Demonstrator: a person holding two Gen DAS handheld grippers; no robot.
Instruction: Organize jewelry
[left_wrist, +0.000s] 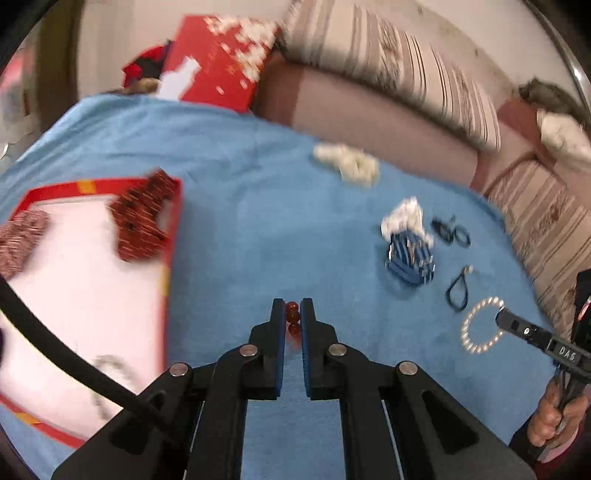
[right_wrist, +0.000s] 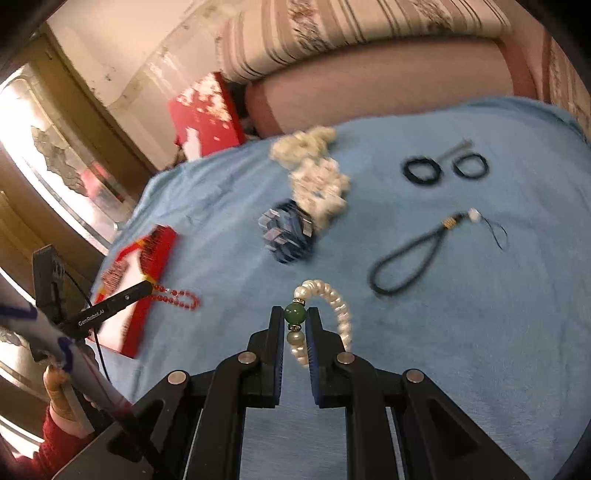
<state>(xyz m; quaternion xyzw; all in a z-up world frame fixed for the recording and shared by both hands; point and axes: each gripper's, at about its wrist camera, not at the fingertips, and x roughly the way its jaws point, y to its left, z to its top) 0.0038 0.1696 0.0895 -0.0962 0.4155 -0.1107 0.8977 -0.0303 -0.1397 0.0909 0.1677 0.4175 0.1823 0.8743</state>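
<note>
Gripping a red bead bracelet (left_wrist: 291, 317) in my left claw (left_wrist: 292, 314), my right claw (right_wrist: 295, 319), at three o'clock, clamps a pearl bracelet (right_wrist: 334, 299).

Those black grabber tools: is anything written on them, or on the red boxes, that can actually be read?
"GenRobot.AI": white lettering along the side of the left gripper, seen from the right wrist view.
"DAS": white letters on the side of the right gripper; it may be only part of a longer word.
Upright red box: white markings, too blurred to read.
Flat red box: a yellow mark on the rim, no legible text.
</note>
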